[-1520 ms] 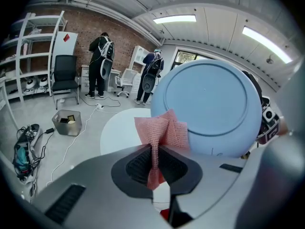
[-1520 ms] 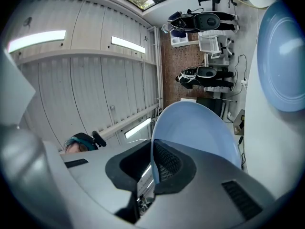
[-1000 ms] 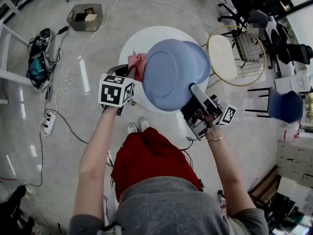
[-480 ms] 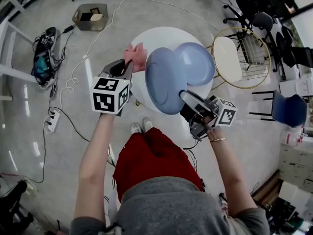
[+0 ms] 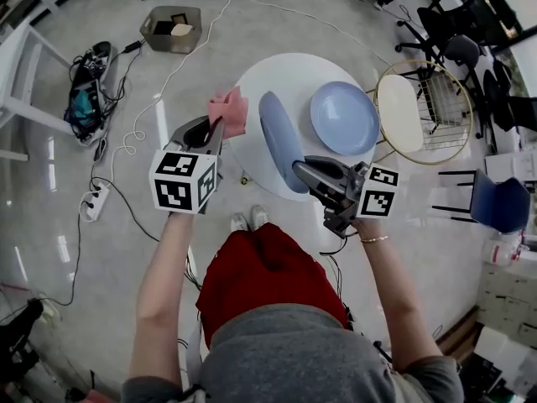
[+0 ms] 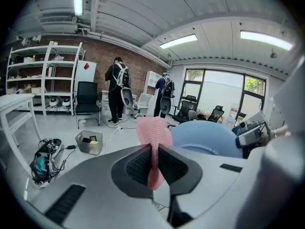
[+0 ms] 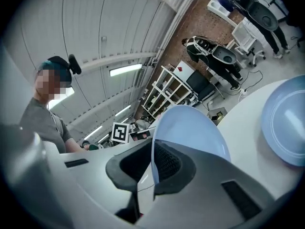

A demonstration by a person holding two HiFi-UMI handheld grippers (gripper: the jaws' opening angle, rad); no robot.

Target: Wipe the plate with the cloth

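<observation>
Head view: a smooth blue plate (image 5: 279, 138) is held edge-on above the round worktop's (image 5: 277, 70) near edge.
Left gripper view: knitted pink cloth (image 6: 154, 130) is clamped by the left gripper (image 6: 153, 163).
Right gripper view: the plate's rim is pinched by the right gripper (image 7: 153, 166).

Beyond the fingers (image 6: 137, 166) of the left gripper (image 6: 153, 151), a red brick wall (image 6: 97, 61) backs white shelving (image 6: 28, 75) and a black office chair (image 6: 88, 101); further right of them stand tall windows (image 6: 224, 92). Strip lights (image 6: 178, 41) run along the white ceiling (image 6: 133, 13), and the grey floor (image 6: 57, 128) shines.
</observation>
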